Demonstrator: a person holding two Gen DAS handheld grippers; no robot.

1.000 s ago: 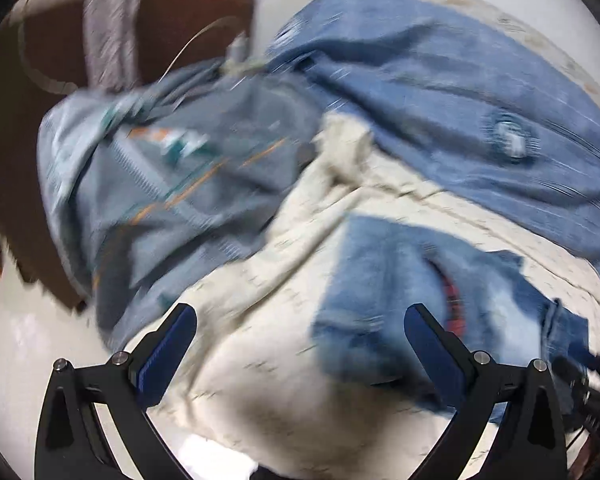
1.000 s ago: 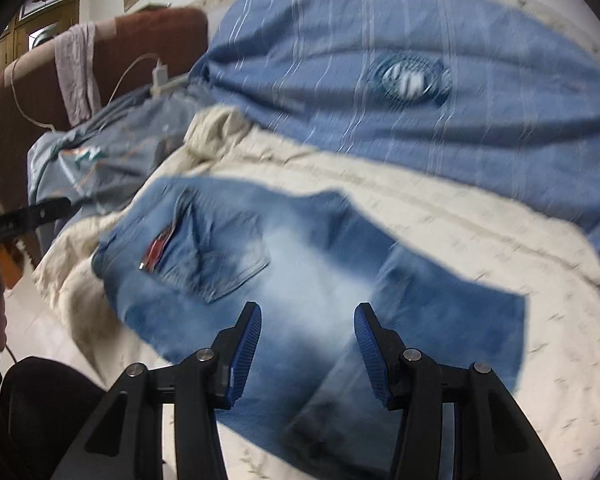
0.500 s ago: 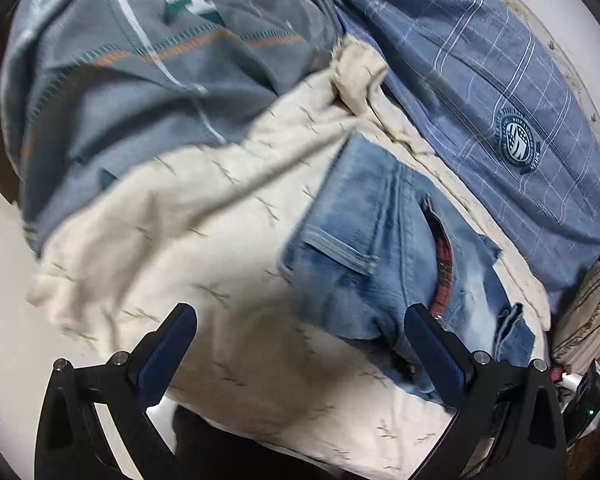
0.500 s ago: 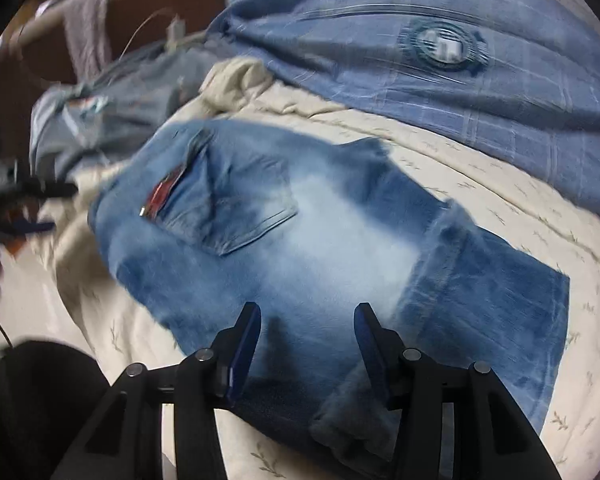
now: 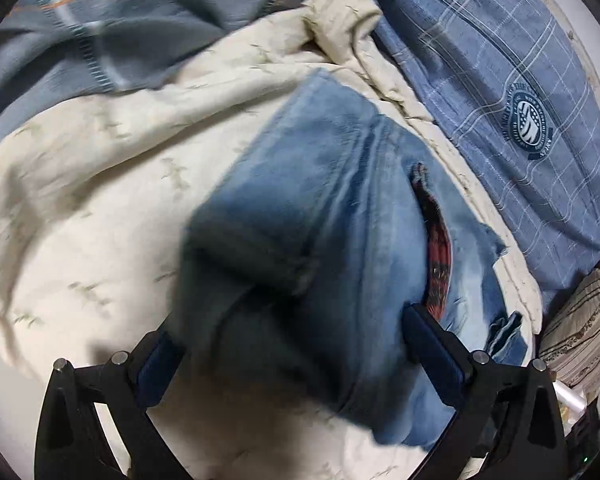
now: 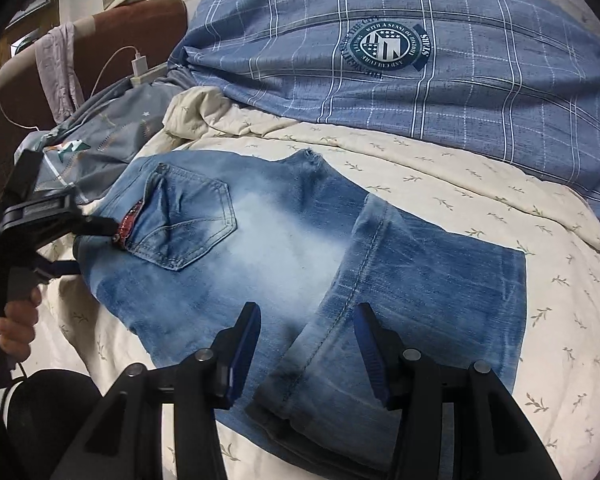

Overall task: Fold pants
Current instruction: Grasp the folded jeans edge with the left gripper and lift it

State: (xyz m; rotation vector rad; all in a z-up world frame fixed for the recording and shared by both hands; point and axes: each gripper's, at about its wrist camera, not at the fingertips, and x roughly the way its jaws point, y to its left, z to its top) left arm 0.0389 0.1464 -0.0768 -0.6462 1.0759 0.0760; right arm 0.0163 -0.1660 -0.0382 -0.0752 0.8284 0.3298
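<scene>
The faded blue denim pants (image 6: 260,248), folded into a thick rectangle, lie on the bed's cream leaf-print quilt (image 6: 480,200). The left tool (image 5: 292,344) stands wide open astride the waistband edge, pads not pressing. The right tool (image 6: 306,344) is half open over the stitched hem fold, gripping nothing. A blue plaid pillow (image 6: 380,80) lies behind.
</scene>
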